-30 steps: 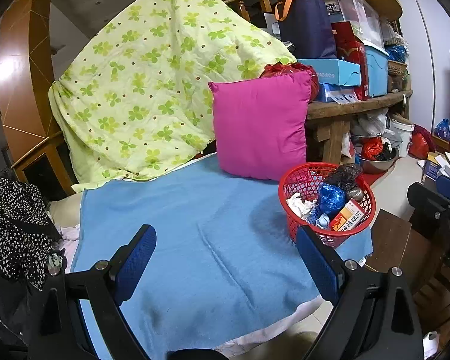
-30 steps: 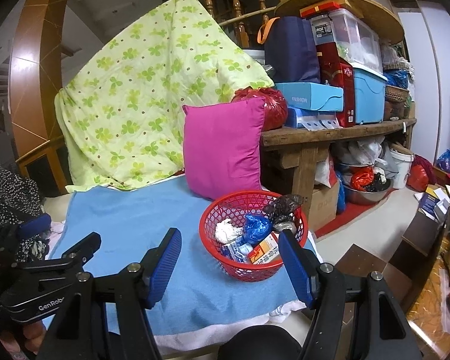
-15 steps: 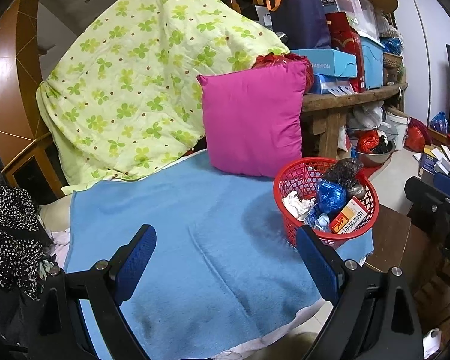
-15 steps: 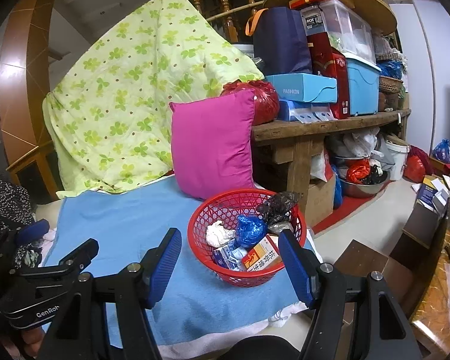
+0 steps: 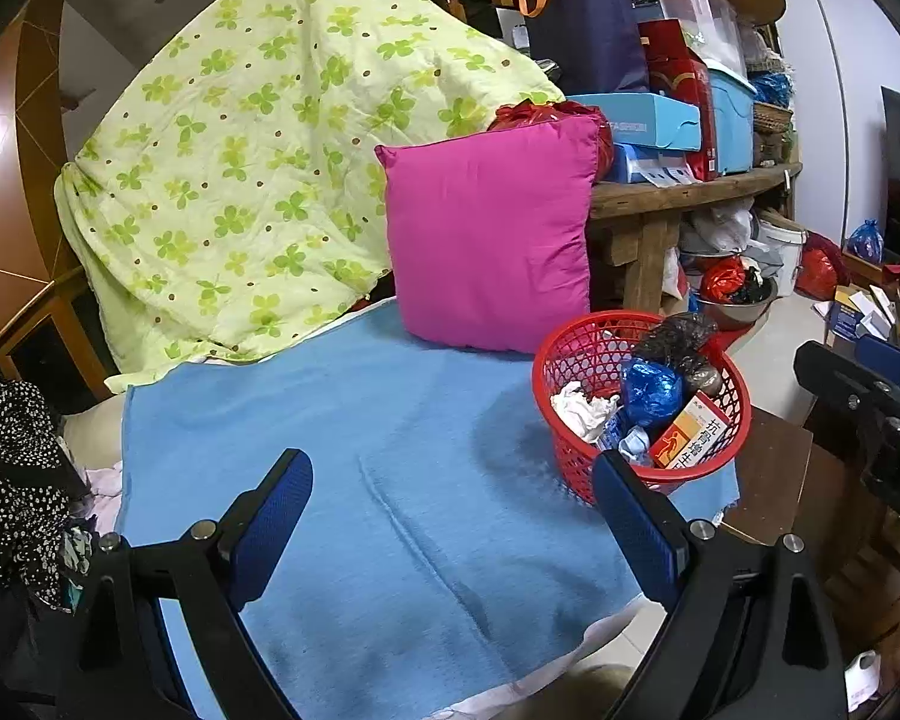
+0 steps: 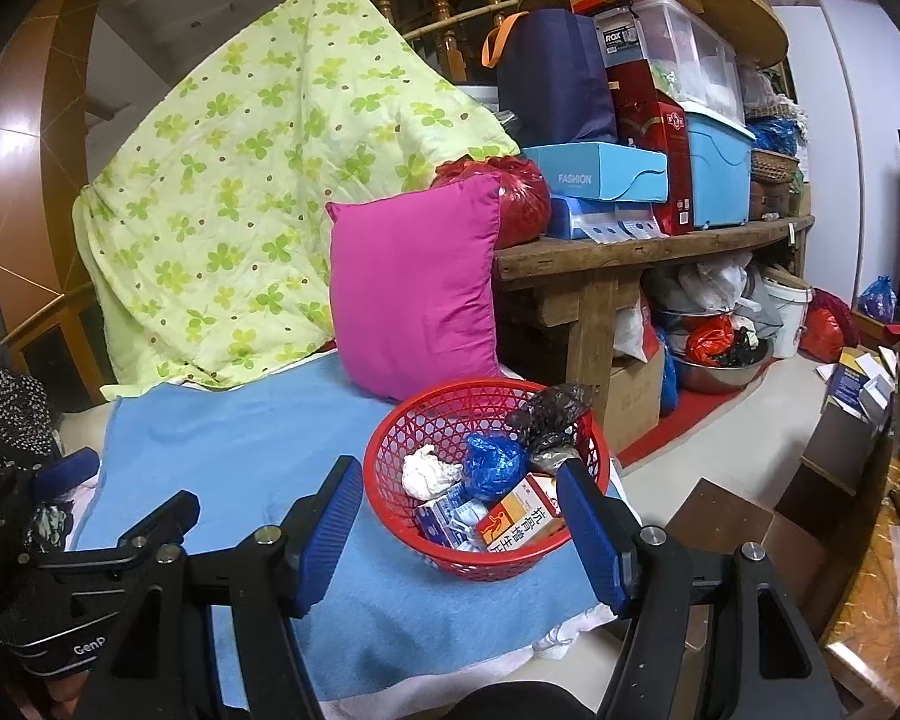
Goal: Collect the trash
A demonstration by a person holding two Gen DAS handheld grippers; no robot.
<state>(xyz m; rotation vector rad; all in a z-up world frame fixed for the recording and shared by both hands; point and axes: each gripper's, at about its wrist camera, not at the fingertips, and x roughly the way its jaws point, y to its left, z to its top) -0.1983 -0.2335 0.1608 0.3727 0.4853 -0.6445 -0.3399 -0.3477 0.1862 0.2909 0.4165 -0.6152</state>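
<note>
We are holding both grippers empty over the blue blanket (image 5: 342, 468), the left gripper (image 5: 450, 516) spread wide, the right gripper (image 6: 459, 531) about half open. The red basket (image 6: 444, 414) is sitting at lower centre of the right view, already carrying a white tissue wad (image 6: 429, 471), a blue bag (image 6: 492, 456) and a carton (image 6: 525, 519). With no loose trash showing on the blanket, we are judging collection nearly done; scanning the edges comes next.
</note>
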